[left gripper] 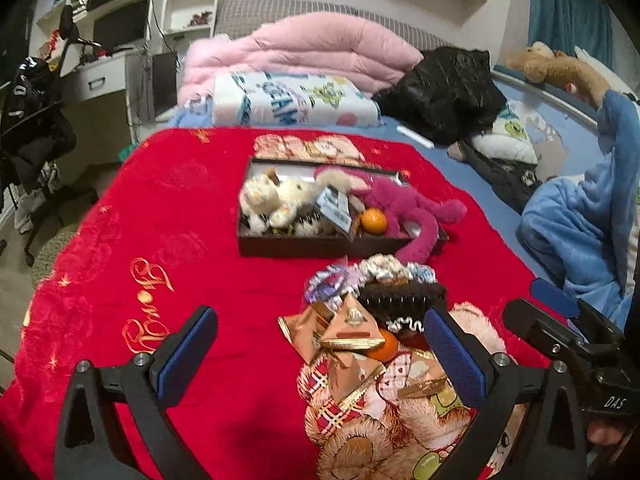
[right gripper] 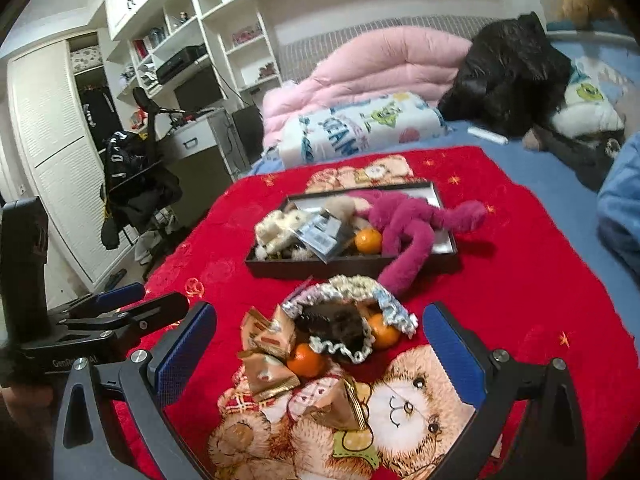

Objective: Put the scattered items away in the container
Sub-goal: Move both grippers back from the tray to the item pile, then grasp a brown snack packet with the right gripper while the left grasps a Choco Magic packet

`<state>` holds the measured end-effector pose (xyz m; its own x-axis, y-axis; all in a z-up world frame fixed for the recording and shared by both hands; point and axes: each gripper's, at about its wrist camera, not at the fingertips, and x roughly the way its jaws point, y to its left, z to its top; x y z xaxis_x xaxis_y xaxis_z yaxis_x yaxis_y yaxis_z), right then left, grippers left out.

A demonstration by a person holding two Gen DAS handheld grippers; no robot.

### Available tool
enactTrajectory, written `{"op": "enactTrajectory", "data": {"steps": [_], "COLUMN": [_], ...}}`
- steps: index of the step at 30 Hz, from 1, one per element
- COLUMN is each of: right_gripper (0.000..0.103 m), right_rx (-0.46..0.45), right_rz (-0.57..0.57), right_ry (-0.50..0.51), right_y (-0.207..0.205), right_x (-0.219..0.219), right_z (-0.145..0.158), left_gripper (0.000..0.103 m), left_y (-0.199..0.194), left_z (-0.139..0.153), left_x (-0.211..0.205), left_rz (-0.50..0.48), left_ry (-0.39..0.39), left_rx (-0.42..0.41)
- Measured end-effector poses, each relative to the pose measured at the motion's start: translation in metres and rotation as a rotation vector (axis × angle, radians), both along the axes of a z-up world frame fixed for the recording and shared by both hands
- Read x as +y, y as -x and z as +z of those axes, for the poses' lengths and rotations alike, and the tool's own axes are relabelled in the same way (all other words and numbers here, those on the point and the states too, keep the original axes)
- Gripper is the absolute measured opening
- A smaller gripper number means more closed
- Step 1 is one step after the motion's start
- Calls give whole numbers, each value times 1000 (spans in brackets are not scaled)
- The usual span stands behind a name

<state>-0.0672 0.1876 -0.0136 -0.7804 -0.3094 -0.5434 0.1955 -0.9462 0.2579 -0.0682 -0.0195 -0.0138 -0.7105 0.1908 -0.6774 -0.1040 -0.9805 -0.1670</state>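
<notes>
A dark shallow box (left gripper: 304,245) (right gripper: 352,267) sits on the red blanket and holds a cream plush (left gripper: 276,196), a magenta plush (right gripper: 404,220) hanging over its rim, a grey packet and an orange (left gripper: 374,221). In front of it lies a pile: gold triangular packets (left gripper: 348,332) (right gripper: 268,364), a dark hairbrush (left gripper: 400,298), frilly scrunchies (right gripper: 360,288) and oranges (right gripper: 306,360) (right gripper: 384,334). My left gripper (left gripper: 320,354) is open above the pile's near side, empty. My right gripper (right gripper: 320,356) is open too, with the pile between its fingers' line, holding nothing.
The red blanket (left gripper: 160,240) covers a bed with a pink duvet (left gripper: 304,52), a rolled printed blanket (left gripper: 296,100), black clothing (left gripper: 444,88) and blue bedding (left gripper: 580,220) behind and to the right. A chair (right gripper: 136,184) draped with dark clothes and white shelves stand left.
</notes>
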Motion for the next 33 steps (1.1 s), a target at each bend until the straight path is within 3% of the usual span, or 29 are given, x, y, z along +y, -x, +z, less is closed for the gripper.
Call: {"op": "enactTrajectory", "data": {"steps": [3,5,10,17,22,27,33], "right_gripper": [103,103,103,103,103,103,103], "right_rx": [-26,-39,-116,-240,-317,-377,-455], "right_rz": [-11,-29,-40,-67,-60,-27,-18], "right_ry": [-28,-84,-76,-120,-83,-98,-72], "right_y": [4,6,15,28,34,36,39], "right_x": [-1,-5,-2,0,3,-3,-3], "right_z": [-9,-17,-36,-65,-80,-93,-109], "left_gripper": [103,103,103,103,103,103,103], "left_y": [8,12,22,26,31,32,41], "left_z": [-14,-24,-52,-65,-80,-86,-101], "left_x": [6,11,20,31,32,36,37], "left_rz": [-21,-18,-19,-55,-67,-68,-84], "left_ry": [2,43,146,174,184,241,198], "left_rx": [-43,-55,-116,-161,-212,-205,-236]}}
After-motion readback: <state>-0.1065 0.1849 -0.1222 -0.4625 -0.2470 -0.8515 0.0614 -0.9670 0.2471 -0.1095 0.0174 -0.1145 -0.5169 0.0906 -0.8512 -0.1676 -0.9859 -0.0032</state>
